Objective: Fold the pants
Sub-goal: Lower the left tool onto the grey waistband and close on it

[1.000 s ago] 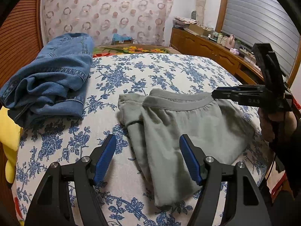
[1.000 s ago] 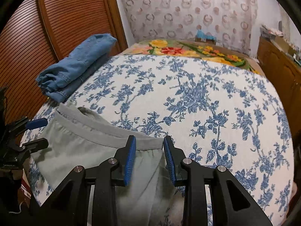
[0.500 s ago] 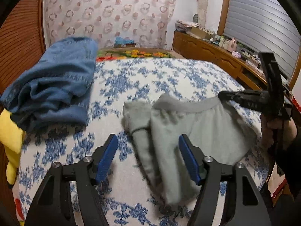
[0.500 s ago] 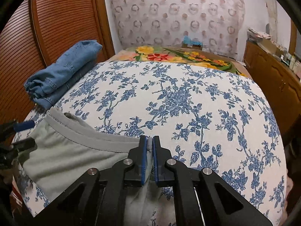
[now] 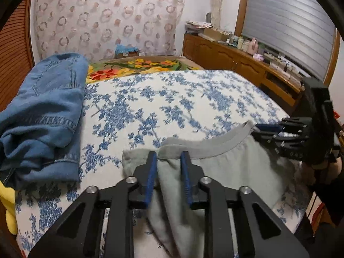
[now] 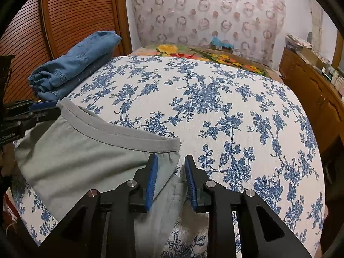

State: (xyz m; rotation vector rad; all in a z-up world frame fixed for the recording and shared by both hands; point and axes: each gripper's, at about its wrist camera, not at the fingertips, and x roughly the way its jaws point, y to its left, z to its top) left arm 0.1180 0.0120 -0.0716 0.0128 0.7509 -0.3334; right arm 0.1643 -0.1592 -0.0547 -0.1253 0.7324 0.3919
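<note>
Grey pants (image 5: 225,165) lie on the blue-flowered bedspread (image 5: 161,107), waistband away from me. My left gripper (image 5: 168,161) has its jaws partly closed around the left end of the waistband, with grey cloth between the blue pads. In the right wrist view the pants (image 6: 86,157) lie at lower left. My right gripper (image 6: 171,167) is open, its pads either side of the right waistband corner, cloth lying loose between them. The right gripper also shows in the left wrist view (image 5: 264,129); the left gripper shows in the right wrist view (image 6: 43,109).
Folded blue jeans (image 5: 47,116) lie at the bed's left side, by a slatted wooden door (image 6: 64,17). A flowered blanket (image 5: 137,66) lies at the far end. A wooden cabinet (image 5: 243,64) with clutter runs along the right. A yellow object (image 5: 6,210) sits at lower left.
My left gripper has moved forward onto the waistband and narrowed its jaws around the cloth. My right gripper, shut on the waistband corner half a second ago, has opened.
</note>
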